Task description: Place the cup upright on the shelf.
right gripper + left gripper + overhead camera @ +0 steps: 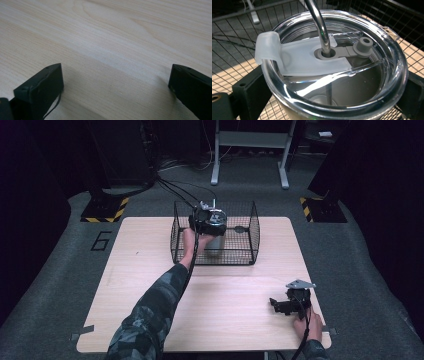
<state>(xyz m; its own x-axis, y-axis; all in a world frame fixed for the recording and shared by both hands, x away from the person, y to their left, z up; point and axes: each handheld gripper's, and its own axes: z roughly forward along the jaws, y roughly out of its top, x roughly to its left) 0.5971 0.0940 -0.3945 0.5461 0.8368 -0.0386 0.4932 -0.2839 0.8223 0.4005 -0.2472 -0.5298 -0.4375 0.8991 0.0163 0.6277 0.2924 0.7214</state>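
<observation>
My left gripper [329, 100] has a black jaw on each side of a steel tumbler [332, 100] at the frame's centre. Its clear lid [387, 62] carries a frosted slider [294, 58] and a metal straw [319, 22] rising to the top edge. Black basket wire [234, 37] crosses behind.

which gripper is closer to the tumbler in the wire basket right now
Left. The left gripper is inside the wire basket with its jaws on either side of the tumbler. The right gripper sits open near the table's near right corner, well away.
</observation>
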